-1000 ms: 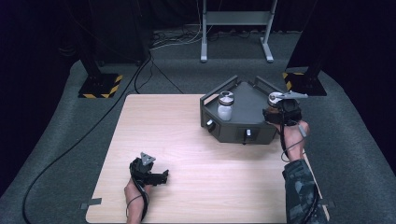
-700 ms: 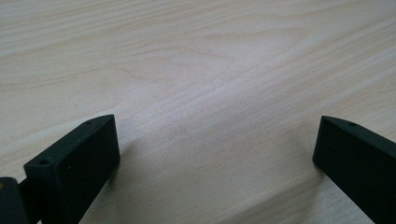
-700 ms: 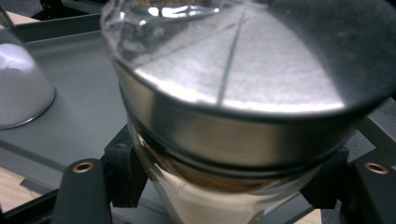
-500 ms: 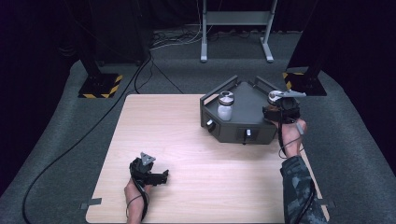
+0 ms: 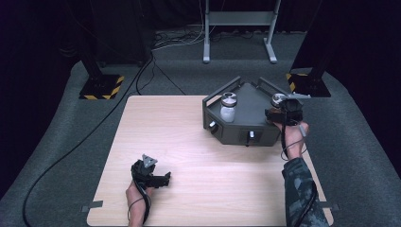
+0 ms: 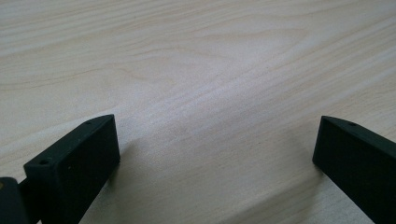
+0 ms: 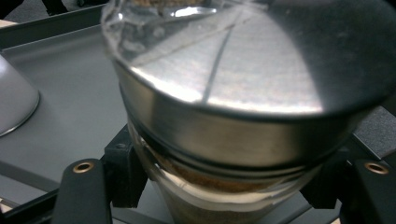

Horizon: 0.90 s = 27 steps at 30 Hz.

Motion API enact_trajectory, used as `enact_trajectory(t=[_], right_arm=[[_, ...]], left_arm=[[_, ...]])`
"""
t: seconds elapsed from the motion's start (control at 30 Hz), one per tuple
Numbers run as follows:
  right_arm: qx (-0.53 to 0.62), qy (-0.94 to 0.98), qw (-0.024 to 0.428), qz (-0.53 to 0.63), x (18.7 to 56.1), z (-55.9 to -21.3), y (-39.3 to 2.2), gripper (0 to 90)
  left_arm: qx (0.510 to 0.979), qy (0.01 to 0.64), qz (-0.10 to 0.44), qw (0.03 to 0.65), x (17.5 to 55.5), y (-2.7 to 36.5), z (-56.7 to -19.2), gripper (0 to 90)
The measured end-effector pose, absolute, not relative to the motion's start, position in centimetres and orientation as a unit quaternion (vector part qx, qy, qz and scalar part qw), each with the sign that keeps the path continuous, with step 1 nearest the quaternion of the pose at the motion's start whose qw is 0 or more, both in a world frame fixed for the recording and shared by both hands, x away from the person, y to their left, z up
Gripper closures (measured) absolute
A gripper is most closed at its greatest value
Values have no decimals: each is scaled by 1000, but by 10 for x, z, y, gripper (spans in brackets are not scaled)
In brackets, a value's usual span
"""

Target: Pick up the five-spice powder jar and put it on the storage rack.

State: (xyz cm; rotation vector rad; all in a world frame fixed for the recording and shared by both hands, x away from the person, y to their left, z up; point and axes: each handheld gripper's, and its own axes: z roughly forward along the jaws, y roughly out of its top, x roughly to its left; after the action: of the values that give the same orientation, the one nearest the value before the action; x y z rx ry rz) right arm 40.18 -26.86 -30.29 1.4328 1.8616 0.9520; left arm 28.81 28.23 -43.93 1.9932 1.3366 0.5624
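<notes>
A glass shaker with a shiny metal lid and brown powder inside sits between the jaws of my right gripper, which is shut on its body just under the lid. From above, this shaker and the right gripper are at the right corner of a dark grey three-sided box. A second shaker with white contents stands on the box's left part, and its edge shows in the right gripper view. My left gripper lies open on the wooden table near the front, with nothing between its jaws.
The box has a raised rim and small knobs on its front walls. Bare wood stretches between the two grippers. Stands with yellow-black bases and cables lie on the floor beyond the table.
</notes>
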Motion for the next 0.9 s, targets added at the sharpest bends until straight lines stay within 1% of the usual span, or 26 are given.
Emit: enact_trajectory(t=[0.2, 0.57, 0.9], right_arm=[[542, 698, 297, 363, 401, -305, -271, 303], [538, 690, 309, 372, 395, -315, -270, 304], [538, 691, 309, 371, 395, -314, -270, 302]], left_arm=[[763, 511, 216, 331, 288, 282, -439, 4], [764, 511, 216, 330, 288, 282, -439, 4], [763, 511, 216, 331, 288, 282, -439, 4]])
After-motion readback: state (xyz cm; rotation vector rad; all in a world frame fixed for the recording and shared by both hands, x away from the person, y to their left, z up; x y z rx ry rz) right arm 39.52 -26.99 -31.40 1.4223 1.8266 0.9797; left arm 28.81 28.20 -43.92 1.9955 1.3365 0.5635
